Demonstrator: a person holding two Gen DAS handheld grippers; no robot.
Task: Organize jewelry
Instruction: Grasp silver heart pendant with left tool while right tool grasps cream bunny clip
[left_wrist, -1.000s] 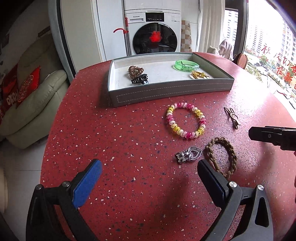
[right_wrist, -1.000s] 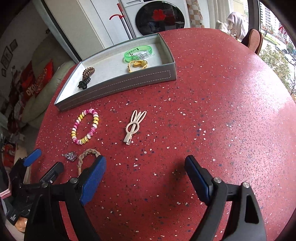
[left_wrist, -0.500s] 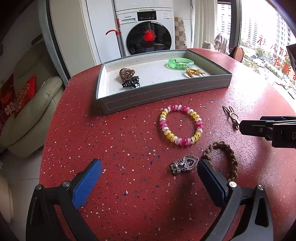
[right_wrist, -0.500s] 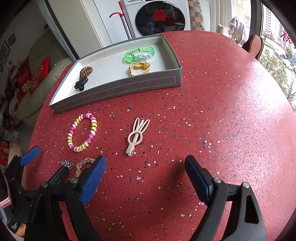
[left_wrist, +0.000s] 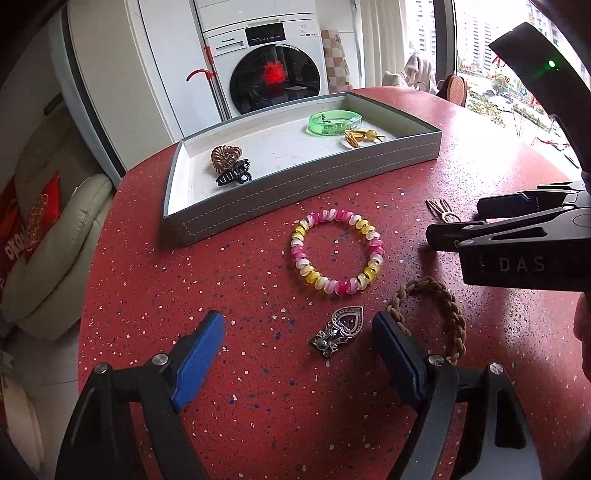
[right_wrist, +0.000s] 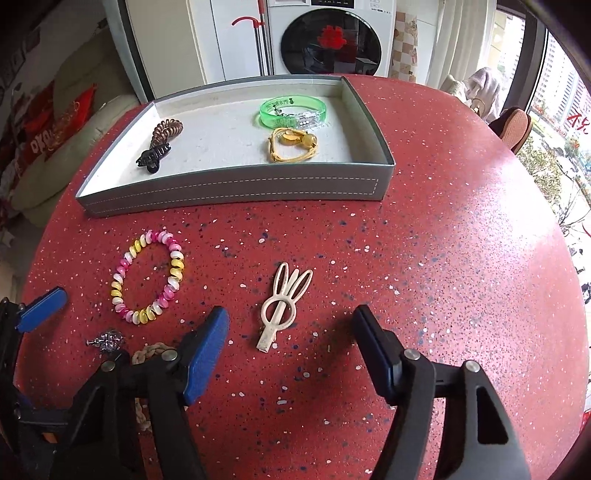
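1. Blue-padded and spread wide apart, the left gripper (left_wrist: 297, 354) hovers low over the red speckled round table (left_wrist: 229, 266), holding nothing; the silver heart-shaped clip (left_wrist: 338, 331) lies on the table between its fingers, nearer the right one.
2. Blue pads of the right gripper (right_wrist: 290, 352) are likewise wide apart and empty, with the cream rabbit-eared metal hair clip (right_wrist: 282, 308) lying between and just beyond them.
3. Just right of the left gripper's right finger lies a brown braided cord bracelet (left_wrist: 441, 314), partly hidden behind it.
4. Farther out sits a pink, yellow and white beaded bracelet (left_wrist: 338, 251).
5. At the far side stands a grey stitched rectangular tray (right_wrist: 236, 188) holding a brown coiled hair tie (right_wrist: 166, 131), a black claw clip (right_wrist: 152, 158), a green translucent bangle (right_wrist: 291, 110) and a yellow cord bracelet (right_wrist: 291, 146).
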